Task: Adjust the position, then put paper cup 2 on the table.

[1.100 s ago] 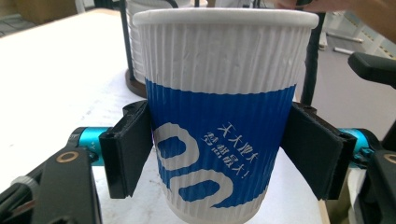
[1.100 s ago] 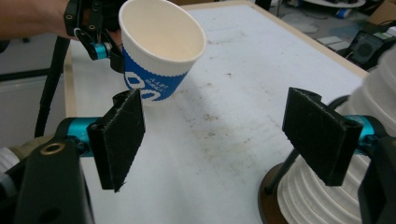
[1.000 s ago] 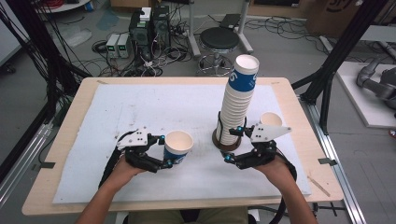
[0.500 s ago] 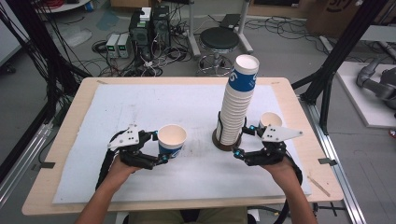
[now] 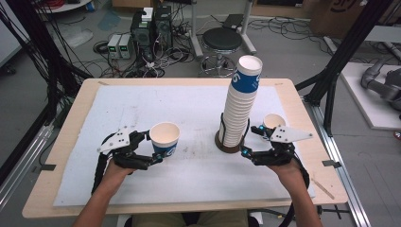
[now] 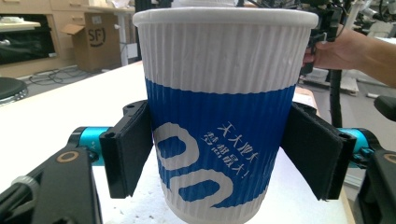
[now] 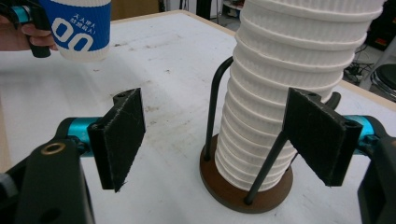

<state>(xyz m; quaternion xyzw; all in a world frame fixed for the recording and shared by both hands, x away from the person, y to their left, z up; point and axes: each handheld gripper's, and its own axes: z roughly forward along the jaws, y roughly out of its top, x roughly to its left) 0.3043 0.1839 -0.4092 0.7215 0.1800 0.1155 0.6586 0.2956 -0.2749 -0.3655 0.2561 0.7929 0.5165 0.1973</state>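
Observation:
A white and blue ribbed paper cup stands upright at the mat's left-centre, and my left gripper is shut on it. In the left gripper view both black pads press on the blue band of the cup. A tall stack of the same cups leans in a wire holder on a brown round base. Just right of that base my right gripper is open and holds nothing. In the right gripper view the stack rises ahead, towards the right pad, clear of both pads.
A single cup stands behind the right gripper near the table's right edge. A white mat covers the wooden table. A stool and electronics boxes sit on the floor beyond the far edge.
My left gripper has carried the cup leftwards, away from the stack. My right gripper has drawn back to the right, off the holder's base.

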